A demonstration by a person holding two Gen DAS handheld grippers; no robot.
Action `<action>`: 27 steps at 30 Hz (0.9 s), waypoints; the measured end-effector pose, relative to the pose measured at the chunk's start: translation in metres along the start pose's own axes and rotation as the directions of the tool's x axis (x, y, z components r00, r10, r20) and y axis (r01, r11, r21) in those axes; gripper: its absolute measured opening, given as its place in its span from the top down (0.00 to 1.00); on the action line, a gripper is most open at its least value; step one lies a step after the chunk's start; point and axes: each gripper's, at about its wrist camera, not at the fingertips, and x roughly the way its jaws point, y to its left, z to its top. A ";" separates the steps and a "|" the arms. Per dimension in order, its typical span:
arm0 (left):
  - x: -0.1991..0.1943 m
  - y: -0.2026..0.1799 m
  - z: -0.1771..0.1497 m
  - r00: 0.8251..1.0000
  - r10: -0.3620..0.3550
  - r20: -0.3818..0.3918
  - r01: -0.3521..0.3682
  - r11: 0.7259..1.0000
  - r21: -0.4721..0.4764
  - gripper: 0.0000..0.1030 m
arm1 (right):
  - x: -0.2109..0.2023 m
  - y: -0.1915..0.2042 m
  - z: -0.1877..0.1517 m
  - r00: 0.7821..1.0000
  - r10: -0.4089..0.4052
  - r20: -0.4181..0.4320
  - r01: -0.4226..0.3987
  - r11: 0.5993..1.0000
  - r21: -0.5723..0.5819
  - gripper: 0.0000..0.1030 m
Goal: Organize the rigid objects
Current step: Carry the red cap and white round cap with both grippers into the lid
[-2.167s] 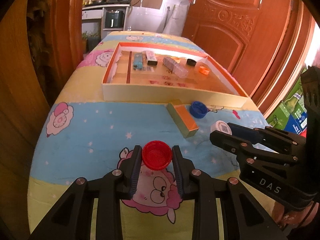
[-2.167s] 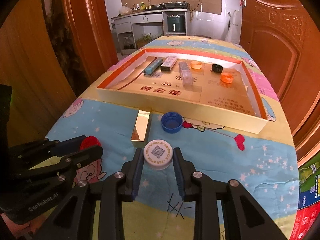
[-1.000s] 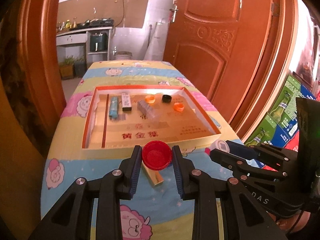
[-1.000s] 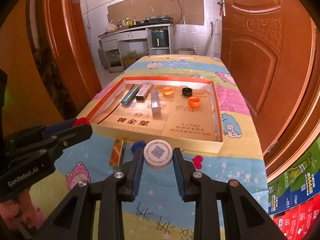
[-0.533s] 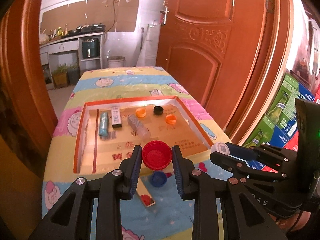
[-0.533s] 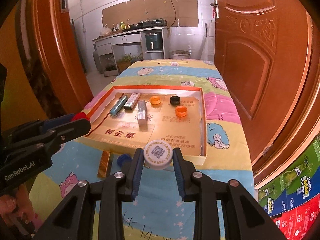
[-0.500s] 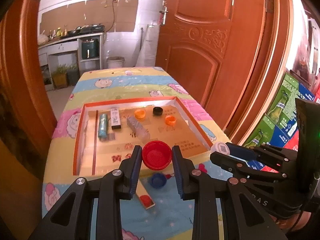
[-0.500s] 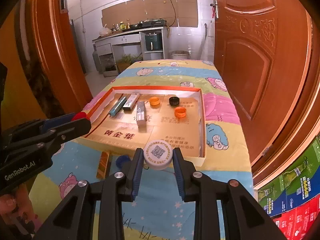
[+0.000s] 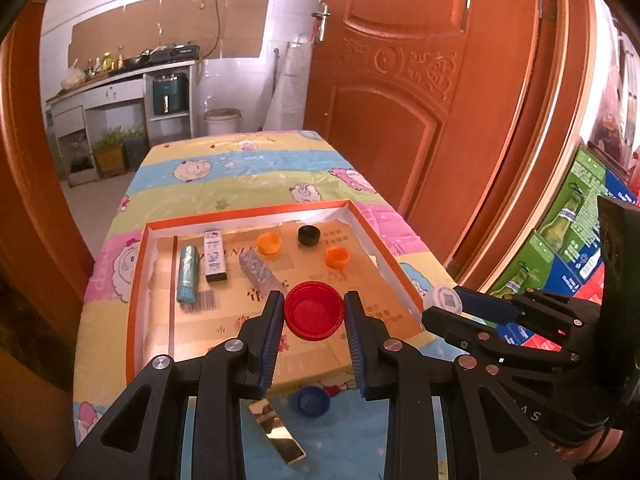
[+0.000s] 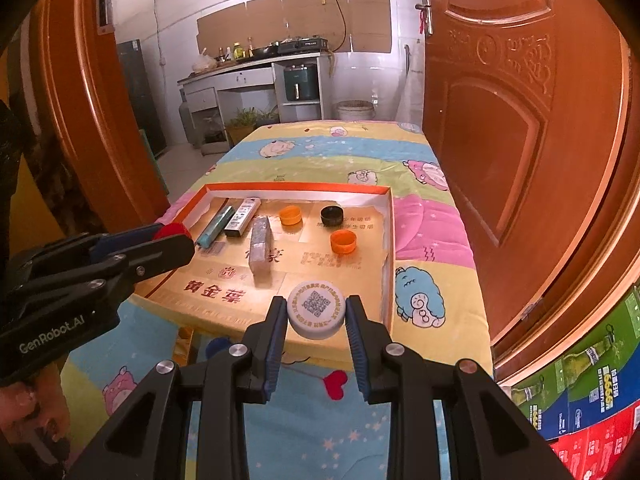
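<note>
Both caps (image 9: 314, 315) now above cartoon-print tablecloth (image 9: 256, 168)

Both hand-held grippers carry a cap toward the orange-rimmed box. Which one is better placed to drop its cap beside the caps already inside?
Right, probably. The right hand-held gripper holds the white cap on the box's right side, where the orange caps and black cap lie. The left hand-held gripper's red cap is nearer the sticks.

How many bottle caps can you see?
6: two orange caps and a black cap in the box, red cap in left gripper, white cap in right gripper, blue cap on the cloth.
</note>
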 end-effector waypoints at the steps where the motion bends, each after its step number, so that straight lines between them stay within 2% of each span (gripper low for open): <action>1: 0.003 0.000 0.002 1.000 0.000 -0.002 0.000 1.000 0.001 0.70 | 0.002 -0.001 0.001 1.000 0.001 -0.003 -0.001 1.000 -0.001 0.71; 27: 0.085 0.004 0.038 0.997 -0.013 -0.078 0.013 1.000 0.007 0.70 | 0.058 -0.022 0.028 0.998 0.026 -0.063 -0.026 1.000 0.007 0.71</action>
